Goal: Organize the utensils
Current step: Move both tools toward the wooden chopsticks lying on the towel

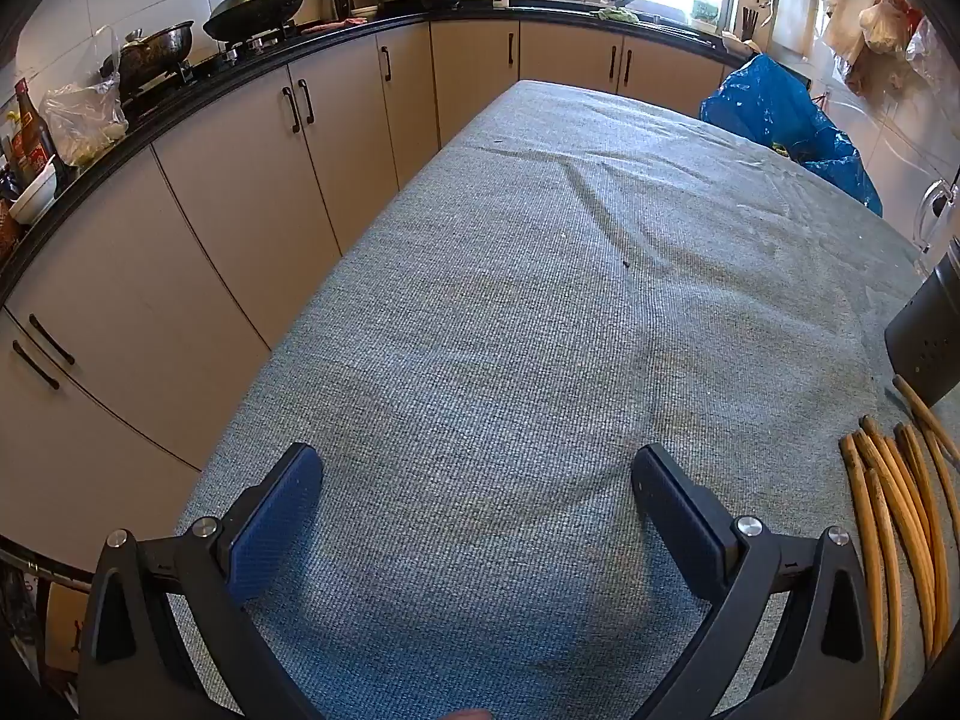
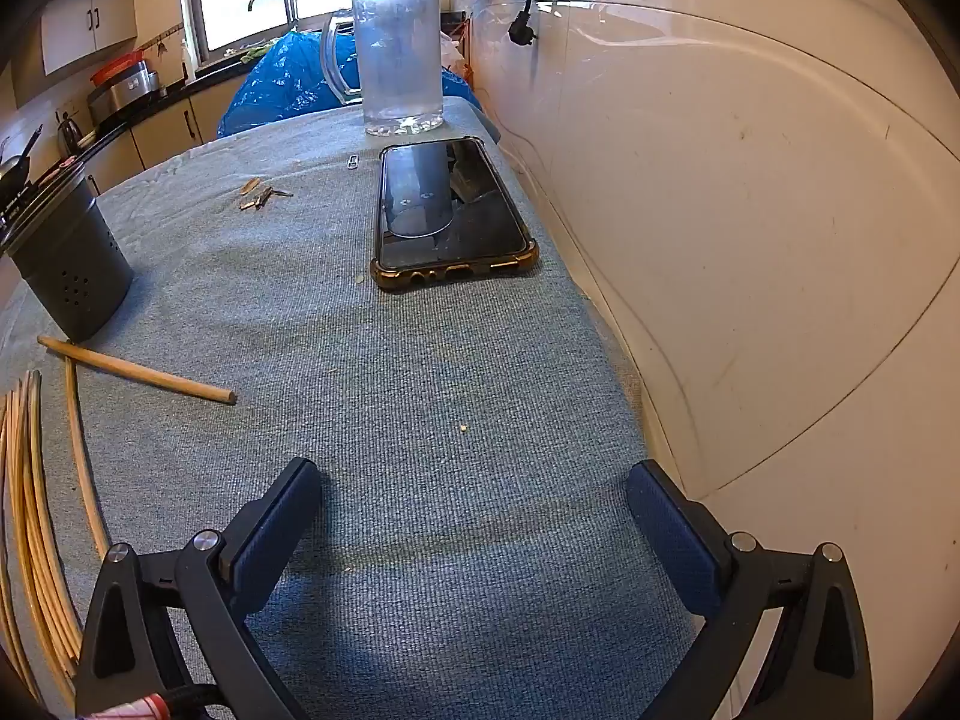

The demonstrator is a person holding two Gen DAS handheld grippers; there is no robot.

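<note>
Several wooden chopsticks (image 1: 894, 516) lie in a loose bundle on the grey cloth at the right edge of the left wrist view; the same chopsticks (image 2: 36, 498) show at the left edge of the right wrist view. One thicker chopstick (image 2: 138, 370) lies apart, slanted. A dark perforated utensil holder (image 2: 69, 258) stands upright behind them, also seen as the holder (image 1: 927, 336) at the far right. My left gripper (image 1: 477, 468) is open over bare cloth, left of the bundle. My right gripper (image 2: 474, 483) is open over bare cloth, right of the bundle. Neither holds anything.
A phone (image 2: 450, 213) in a case lies ahead of the right gripper, with a glass pitcher (image 2: 399, 60) behind it. Small scraps (image 2: 261, 195) lie on the cloth. A white wall (image 2: 750, 210) runs along the table's right side. A blue bag (image 1: 780, 114) and cabinets (image 1: 240, 180) border the table.
</note>
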